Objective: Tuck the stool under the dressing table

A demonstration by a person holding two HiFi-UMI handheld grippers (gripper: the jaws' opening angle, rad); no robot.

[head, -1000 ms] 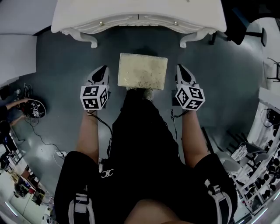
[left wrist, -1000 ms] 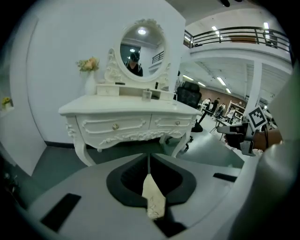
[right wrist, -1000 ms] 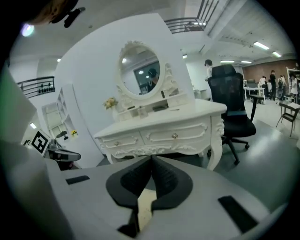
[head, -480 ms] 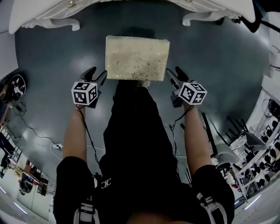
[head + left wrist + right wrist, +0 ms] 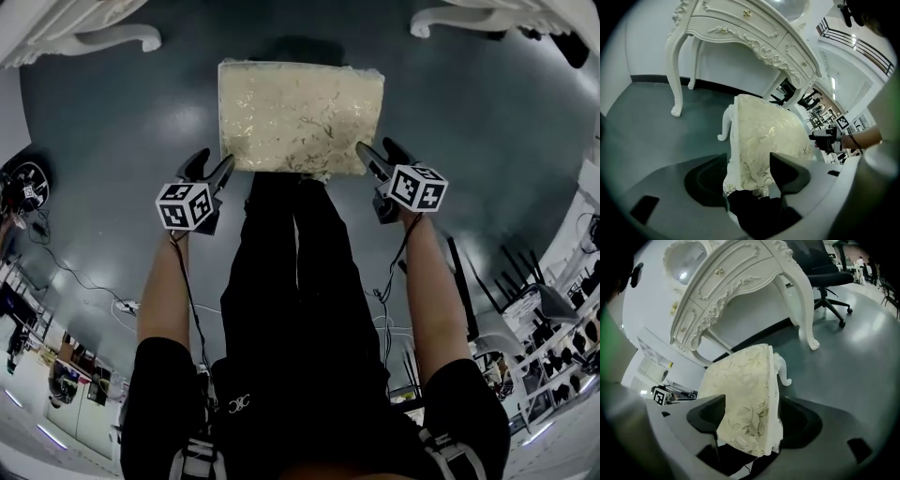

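The stool (image 5: pixel 300 117) has a cream floral cushion and white curled legs and stands on the dark floor in front of the white dressing table (image 5: pixel 94 37). My left gripper (image 5: pixel 212 167) is at its near left corner and my right gripper (image 5: pixel 380 155) at its near right corner. In the left gripper view the stool's (image 5: pixel 764 140) corner lies between the opening jaws of the left gripper (image 5: pixel 749 161), with the table (image 5: pixel 740 23) behind. The right gripper (image 5: pixel 752 401) is likewise opening around the other corner of the stool (image 5: pixel 745 385), below the table (image 5: pixel 736 282). No pad presses on the cushion.
The person's black-clad legs (image 5: pixel 291 281) stand right behind the stool. Cables (image 5: pixel 112 305) and a round black device (image 5: pixel 23 183) lie on the floor at left. A black office chair (image 5: pixel 825 273) stands beside the table. Racks (image 5: pixel 562 328) fill the right edge.
Both grippers dropped from beside the stool to its near corners, and their jaws went from shut to wide apart. The head view moved closer to the stool, which stays in place.
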